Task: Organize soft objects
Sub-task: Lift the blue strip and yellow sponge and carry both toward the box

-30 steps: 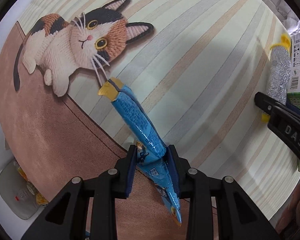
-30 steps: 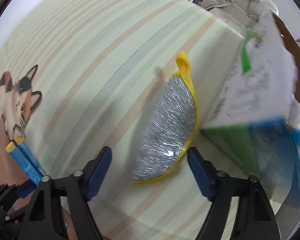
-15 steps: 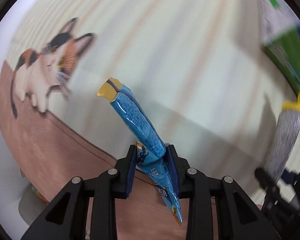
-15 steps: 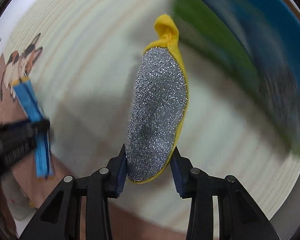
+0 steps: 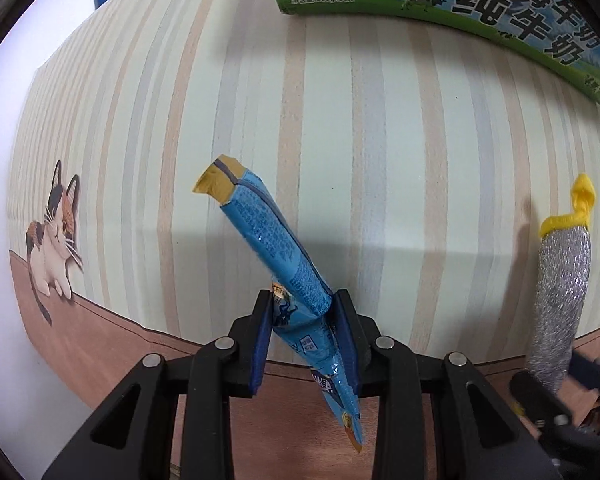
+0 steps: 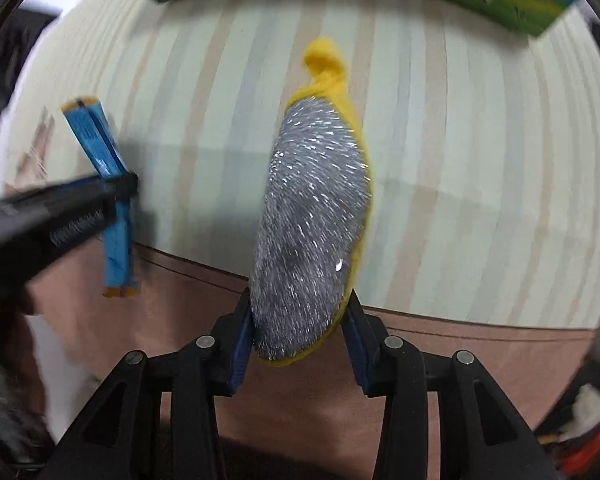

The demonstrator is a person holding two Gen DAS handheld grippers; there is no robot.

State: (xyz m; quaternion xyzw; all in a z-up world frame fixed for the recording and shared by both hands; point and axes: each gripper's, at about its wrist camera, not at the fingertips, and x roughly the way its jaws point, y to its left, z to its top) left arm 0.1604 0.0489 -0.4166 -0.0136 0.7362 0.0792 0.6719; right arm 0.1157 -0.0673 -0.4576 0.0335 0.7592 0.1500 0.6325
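Grippers were both loaded up in this one. Left gripper [image 5: 302, 320] had its jaws squeezed shut around a blue snack pouch [image 5: 274, 248], pinching it roughly a third of the way up, so the yellow-tipped top end leaned up and to the left while the bottom end hung down between the fingers. Print on the pouch was too small and warped to read. From the right wrist view the same pouch [image 6: 100, 148] showed up off to the left, pretty smeared, clamped in a dark blurry shape that was the left gripper [image 6: 116, 196].

Right gripper [image 6: 298, 332] was closed on the lower end of a silver scrubber [image 6: 312, 220], a glittery oval pad with a yellow back and a twisted yellow loop on top, standing more or less upright. Its bottom edge was hidden between the blue pads. In the left view the scrubber [image 5: 562, 288] stood near the right edge, and the right gripper [image 5: 556, 396] under it was mostly cut off and blurred.

Both things were held up off the striped mat [image 5: 380, 140] with its cat picture [image 5: 56, 236]. A green milk carton box [image 5: 500, 4] sat at the far end, cropped by the frame. Clutter at the right view's corners was too blurry to identify
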